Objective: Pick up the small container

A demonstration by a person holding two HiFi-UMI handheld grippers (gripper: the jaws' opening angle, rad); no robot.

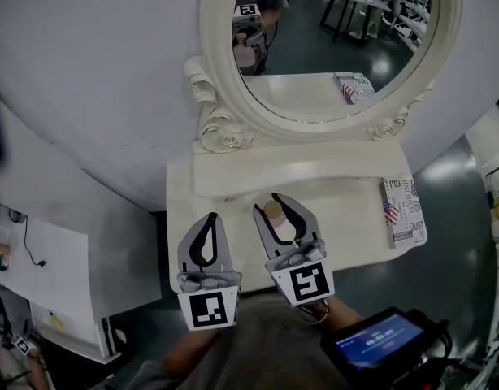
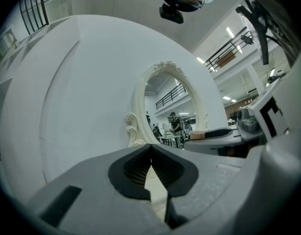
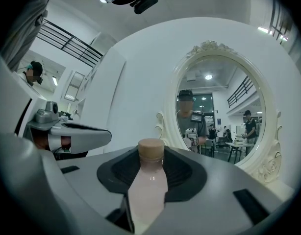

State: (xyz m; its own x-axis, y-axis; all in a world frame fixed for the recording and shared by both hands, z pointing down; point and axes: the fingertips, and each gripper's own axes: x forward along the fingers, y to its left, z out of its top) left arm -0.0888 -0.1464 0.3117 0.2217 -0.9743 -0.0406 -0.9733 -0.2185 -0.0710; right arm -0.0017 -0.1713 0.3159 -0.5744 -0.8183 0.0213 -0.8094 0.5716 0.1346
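The small container [image 1: 273, 211] is a pale pink bottle with a tan cap [image 3: 151, 149]. It stands upright between the jaws of my right gripper [image 1: 269, 205], over the white dressing table [image 1: 355, 222]. In the right gripper view the bottle's body [image 3: 149, 186] fills the gap of the right gripper [image 3: 151, 153], and both pads press on its sides. My left gripper [image 1: 210, 216] hovers just to the left of it at the table's front edge. Its tips meet in the left gripper view [image 2: 151, 147], with nothing between them.
An oval mirror [image 1: 331, 47] in an ornate cream frame stands at the back of the table. A printed booklet with a flag [image 1: 402, 211] lies on the table's right end. A device with a lit screen [image 1: 379, 337] sits at the lower right, and a white desk [image 1: 46, 262] at the left.
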